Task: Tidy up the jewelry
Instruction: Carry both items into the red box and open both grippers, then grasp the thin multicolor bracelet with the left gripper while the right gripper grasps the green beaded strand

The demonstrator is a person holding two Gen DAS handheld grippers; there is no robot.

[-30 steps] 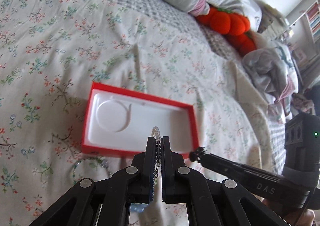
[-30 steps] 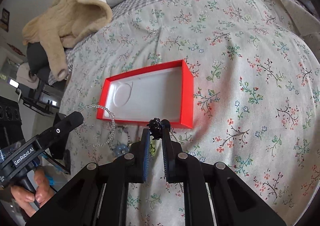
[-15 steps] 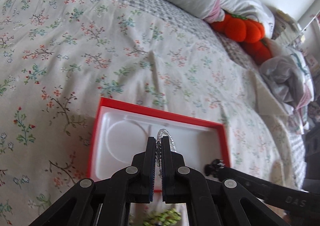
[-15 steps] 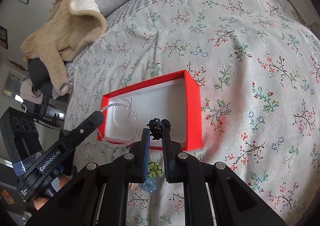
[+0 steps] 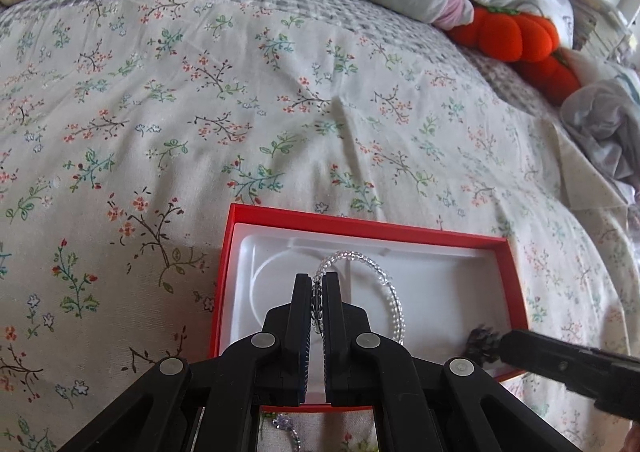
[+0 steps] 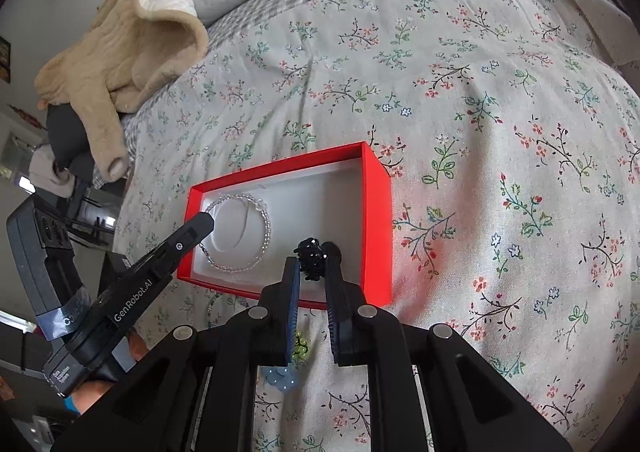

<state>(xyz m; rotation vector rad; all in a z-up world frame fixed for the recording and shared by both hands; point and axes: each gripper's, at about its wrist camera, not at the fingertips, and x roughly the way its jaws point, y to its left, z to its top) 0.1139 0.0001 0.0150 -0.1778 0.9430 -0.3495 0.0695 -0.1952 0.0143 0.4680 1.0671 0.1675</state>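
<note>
— Where are you at with the jewelry?

— I'm holding the left gripper clamped on the clear bead bracelet, which is hanging over the left end of the red box. The right gripper is pinching a small black piece over the box's near right part. Neither is released yet.

— Anything left outside?

— A blue piece and a green one are lying on the bedspread just near the box.

— Room to move?

— I'm minding the near rim and the other gripper; the rest of the bed is open.
</note>
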